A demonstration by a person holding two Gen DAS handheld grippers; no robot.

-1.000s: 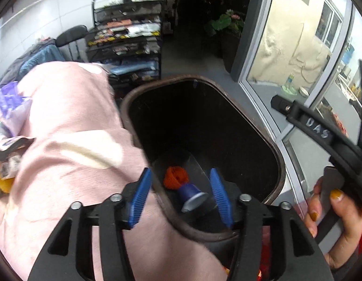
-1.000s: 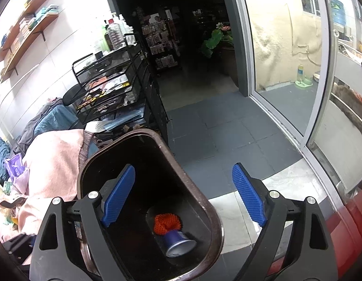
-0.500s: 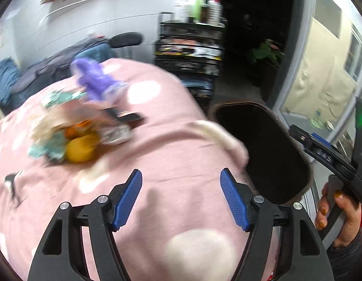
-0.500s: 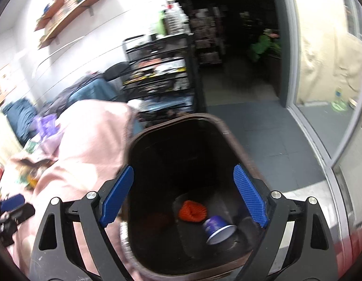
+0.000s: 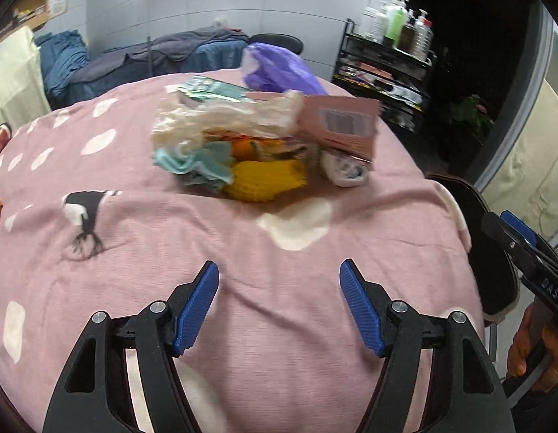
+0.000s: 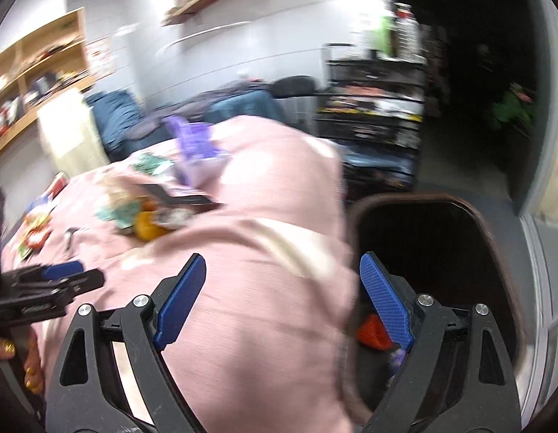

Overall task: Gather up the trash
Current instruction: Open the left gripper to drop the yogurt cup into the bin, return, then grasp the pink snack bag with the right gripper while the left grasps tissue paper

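Observation:
A heap of trash [image 5: 242, 151] lies on the pink spotted cloth [image 5: 170, 252]: a yellow net [image 5: 268, 180], teal crumpled paper [image 5: 196, 162], a white plastic bag [image 5: 221, 119], a pink carton [image 5: 343, 126] and a purple bag [image 5: 279, 68]. My left gripper [image 5: 278, 267] hovers open above the cloth, short of the heap, with nothing between its pads. My right gripper [image 6: 282, 258] is open over the cloth's edge beside the dark brown bin [image 6: 488, 238]. An orange scrap [image 6: 372, 332] lies inside the bin. The heap [image 6: 145, 213] is blurred in the right wrist view.
The bin's rim [image 5: 495, 252] shows at the cloth's right edge, next to the right gripper's handle [image 5: 524, 252] and a hand [image 5: 527, 353]. A black wire rack [image 5: 387, 79] with bottles stands behind. Blue and grey fabrics [image 5: 134, 61] lie at the back. Snack packets [image 6: 37, 231] sit far left.
Both views have swung left from the bin towards the table. The left gripper's jaws have widened, and the bin's inside has left its view. The trash heap now faces the left gripper.

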